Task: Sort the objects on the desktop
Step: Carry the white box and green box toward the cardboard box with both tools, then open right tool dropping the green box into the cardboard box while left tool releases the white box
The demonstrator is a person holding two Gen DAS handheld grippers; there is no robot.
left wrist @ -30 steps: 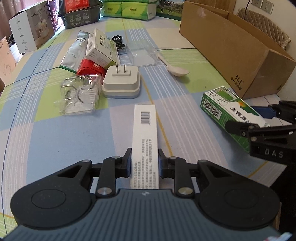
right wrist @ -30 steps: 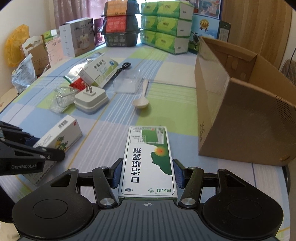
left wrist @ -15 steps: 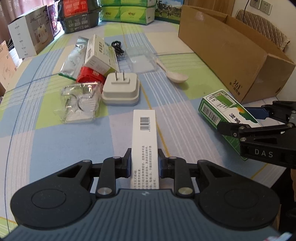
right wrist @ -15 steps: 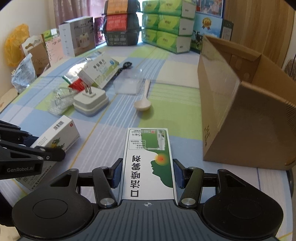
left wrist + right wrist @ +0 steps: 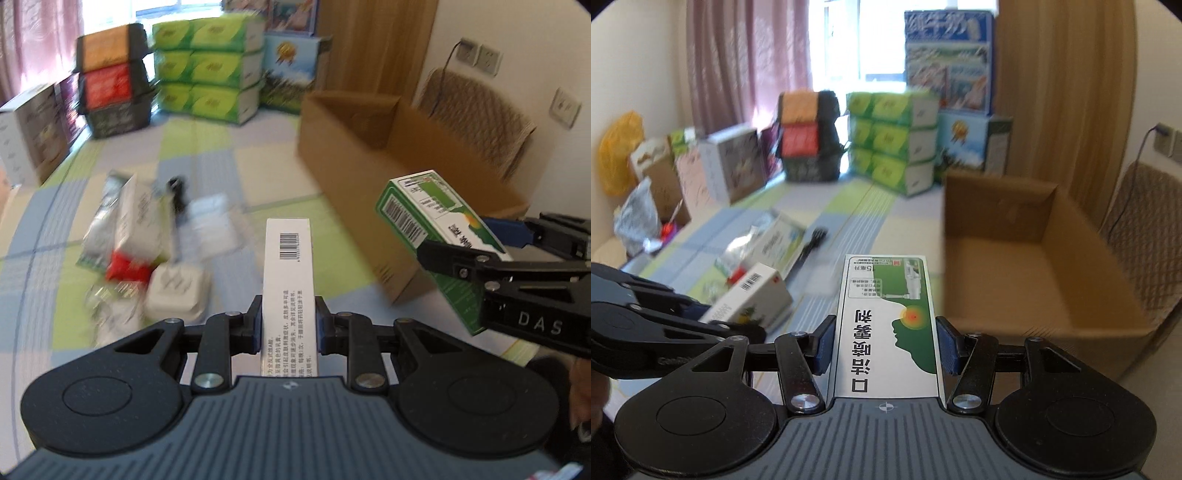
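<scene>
Two hand-held grippers — left hand-held gripper (image 5: pixel 288 323) clamping one white box (image 5: pixel 289 280), right hand-held gripper (image 5: pixel 885 345) clamping one green-and-white box (image 5: pixel 886 325), one open cardboard carton (image 5: pixel 1034 258) ahead, worktop (image 5: pixel 221 173) clutter too blurred for us to count.

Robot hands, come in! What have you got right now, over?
Left tongs shut on white box. Right tongs shut on green box. Both off the table. Open cardboard box ahead, nothing blocking.
</scene>
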